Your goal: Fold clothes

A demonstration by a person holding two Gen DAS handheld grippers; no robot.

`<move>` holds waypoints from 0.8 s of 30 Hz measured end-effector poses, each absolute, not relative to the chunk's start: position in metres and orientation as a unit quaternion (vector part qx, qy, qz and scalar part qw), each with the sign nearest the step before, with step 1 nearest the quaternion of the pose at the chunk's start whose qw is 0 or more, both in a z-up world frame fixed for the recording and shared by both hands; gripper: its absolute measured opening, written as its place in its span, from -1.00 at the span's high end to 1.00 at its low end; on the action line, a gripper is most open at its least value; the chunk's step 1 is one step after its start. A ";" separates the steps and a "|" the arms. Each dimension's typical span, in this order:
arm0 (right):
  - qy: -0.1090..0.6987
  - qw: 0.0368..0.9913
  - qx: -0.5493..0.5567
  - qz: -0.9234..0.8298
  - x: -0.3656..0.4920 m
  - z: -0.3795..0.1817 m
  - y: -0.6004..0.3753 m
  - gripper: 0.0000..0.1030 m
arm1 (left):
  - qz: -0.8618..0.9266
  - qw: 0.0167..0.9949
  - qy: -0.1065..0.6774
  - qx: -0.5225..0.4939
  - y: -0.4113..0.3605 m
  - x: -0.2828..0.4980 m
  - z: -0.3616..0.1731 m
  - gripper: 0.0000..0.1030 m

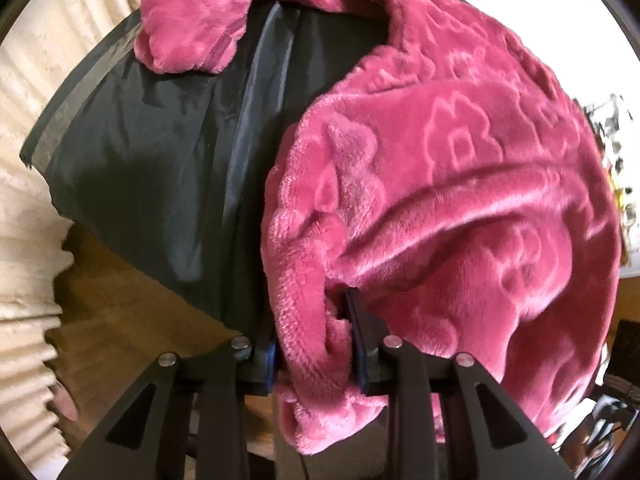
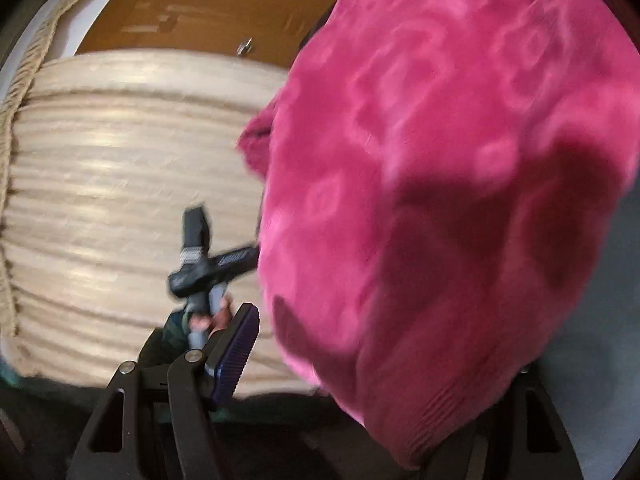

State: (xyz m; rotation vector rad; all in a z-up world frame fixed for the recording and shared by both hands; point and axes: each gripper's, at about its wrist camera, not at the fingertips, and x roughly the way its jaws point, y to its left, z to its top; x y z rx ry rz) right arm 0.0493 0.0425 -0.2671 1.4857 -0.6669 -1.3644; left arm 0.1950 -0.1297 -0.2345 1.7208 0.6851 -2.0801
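Pink fleece garment point(image 1: 460, 184), w/ embossed flower pattern, filled the right half of the left wrist view and most of the right wrist view point(image 2: 440, 200), blurred there. Under it, centre-left in the left view, lay a black shiny fabric point(image 1: 160, 160) over a cream ribbed blanket point(image 1: 24, 264). Left tongs point(image 1: 316, 344) were clamped on a fold of the fleece, bottom centre. Right tongs point(image 2: 360, 360): only one purple pad point(image 2: 234, 356) showed, other hidden by fleece; can't tell open or closed.
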 end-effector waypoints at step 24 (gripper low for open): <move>-0.187 0.396 0.639 -0.632 -0.024 -0.229 0.164 -0.41 | -0.696 0.247 0.109 0.666 -0.144 0.247 -0.243 0.39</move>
